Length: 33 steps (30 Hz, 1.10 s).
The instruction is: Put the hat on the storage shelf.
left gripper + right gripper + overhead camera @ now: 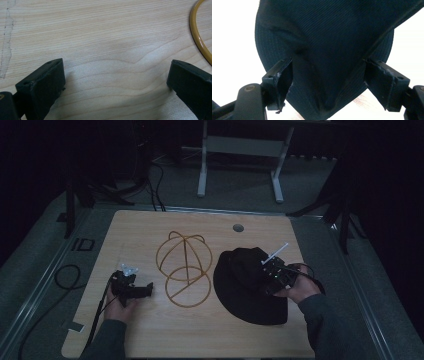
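At surface's 4 o'clock, right gripper sat over black hat, jaws spread astride fabric fold; left gripper released, wire frame at its 3 o'clock.

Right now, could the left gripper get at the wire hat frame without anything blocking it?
Probably yes. The left gripper is open over bare table, and the wire frame sits just beside it with nothing between. The black hat lies on the frame's far side.

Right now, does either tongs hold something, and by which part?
Nothing is clamped. The right tongs stand open around a raised fold of the black hat. The left tongs are open above bare table.
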Available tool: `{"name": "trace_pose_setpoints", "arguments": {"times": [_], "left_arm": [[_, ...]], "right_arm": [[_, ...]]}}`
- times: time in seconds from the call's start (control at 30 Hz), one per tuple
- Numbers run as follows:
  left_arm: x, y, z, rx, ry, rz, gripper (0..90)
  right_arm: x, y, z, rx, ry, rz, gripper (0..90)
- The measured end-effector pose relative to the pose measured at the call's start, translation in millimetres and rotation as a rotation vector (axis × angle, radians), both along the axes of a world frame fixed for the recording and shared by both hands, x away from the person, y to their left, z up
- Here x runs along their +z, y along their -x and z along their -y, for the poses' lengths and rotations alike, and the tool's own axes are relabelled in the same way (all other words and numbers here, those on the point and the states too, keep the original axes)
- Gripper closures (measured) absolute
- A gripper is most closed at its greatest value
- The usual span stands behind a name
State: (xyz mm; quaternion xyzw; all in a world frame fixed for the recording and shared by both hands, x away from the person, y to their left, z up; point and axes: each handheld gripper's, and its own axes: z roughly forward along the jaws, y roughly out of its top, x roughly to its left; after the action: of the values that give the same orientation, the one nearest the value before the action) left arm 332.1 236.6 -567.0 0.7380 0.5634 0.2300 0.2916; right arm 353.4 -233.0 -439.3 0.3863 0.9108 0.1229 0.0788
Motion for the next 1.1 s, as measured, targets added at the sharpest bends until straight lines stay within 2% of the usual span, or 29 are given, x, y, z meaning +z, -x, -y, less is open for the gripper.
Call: {"name": "trace_pose_setpoints", "arguments": {"times": [0.17,0.27,0.37,0.57,0.67,0.9,0.93,0.97,1.1], "left_arm": [[0.0,0.0,0.0,0.0,0.0,0.0,1.9],[0.1,0.0,-0.2,-0.002,-0.002,-0.002,1.9],[0.1,0.1,-0.2,-0.002,-0.002,-0.002,1.9],[0.1,0.0,-0.1,-0.002,-0.002,-0.001,1.8],[0.1,0.0,-0.2,-0.003,-0.002,-0.001,1.8],[0.1,0.0,-0.2,-0.002,-0.002,-0.002,1.8],[0.1,0.0,-0.2,-0.002,-0.002,-0.002,1.8],[0.1,0.0,-0.1,-0.001,-0.001,-0.001,1.8],[0.1,0.0,-0.1,-0.001,-0.002,-0.001,1.8]], "right_arm": [[-4.9,-12.0,-1.7,-0.001,0.032,-0.043,29.4],[-6.6,-16.7,-2.4,-0.003,0.032,-0.067,33.1],[-7.7,-19.3,-4.6,0.023,0.034,-0.103,41.1],[-10.0,-23.6,-8.8,0.033,0.048,-0.137,45.5],[-12.1,-25.0,-9.3,0.046,0.047,-0.162,53.9],[-11.7,-25.3,-9.1,0.072,0.044,-0.186,73.5],[-11.7,-25.3,-9.1,0.072,0.044,-0.186,73.5],[-10.3,-25.5,-8.1,0.08,0.032,-0.188,79.7],[-7.4,-26.4,-6.0,0.085,0.016,-0.186,84.6]]}}
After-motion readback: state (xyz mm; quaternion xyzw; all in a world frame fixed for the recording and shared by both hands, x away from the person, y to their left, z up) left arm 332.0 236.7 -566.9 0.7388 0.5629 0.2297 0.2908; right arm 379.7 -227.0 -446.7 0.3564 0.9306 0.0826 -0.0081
